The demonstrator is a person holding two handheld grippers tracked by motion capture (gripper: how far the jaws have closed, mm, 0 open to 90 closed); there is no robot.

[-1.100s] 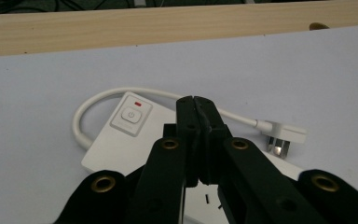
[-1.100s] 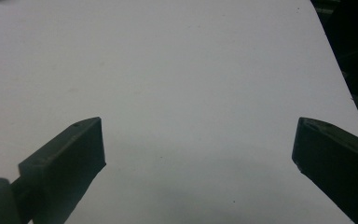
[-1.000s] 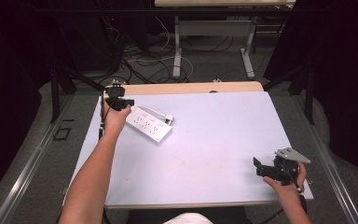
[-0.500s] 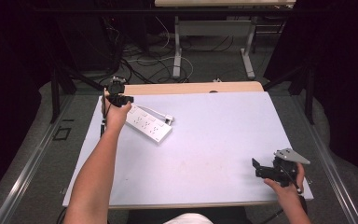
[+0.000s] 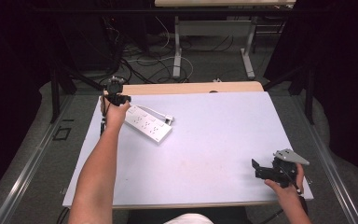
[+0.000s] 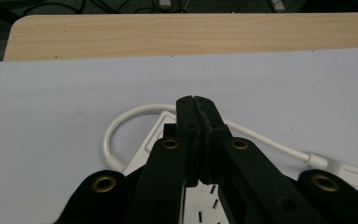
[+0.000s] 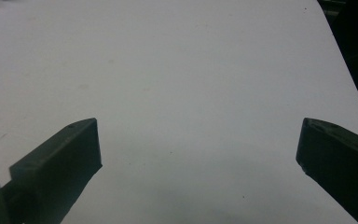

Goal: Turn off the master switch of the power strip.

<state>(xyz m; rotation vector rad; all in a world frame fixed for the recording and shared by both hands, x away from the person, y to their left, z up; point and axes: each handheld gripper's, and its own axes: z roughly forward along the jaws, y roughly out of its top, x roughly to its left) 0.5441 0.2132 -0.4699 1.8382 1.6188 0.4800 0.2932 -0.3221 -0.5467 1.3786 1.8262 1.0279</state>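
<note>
Two grippers over the white surface (image 5: 205,140) in high view: left gripper (image 5: 116,95) at the far-left corner, just beside the white power strip (image 5: 148,123); right gripper (image 5: 261,169) near the front-right edge, well apart. Left gripper view: jaws pressed together, nothing between, above the strip's end (image 6: 205,200) and its looped white cable (image 6: 121,126). Right gripper view: jaws spread wide over bare surface (image 7: 191,93).

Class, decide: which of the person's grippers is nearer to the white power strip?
Left. The left gripper is at the power strip's far-left end, jaws shut; the right gripper sits far across the table near the front-right corner, open.
</note>
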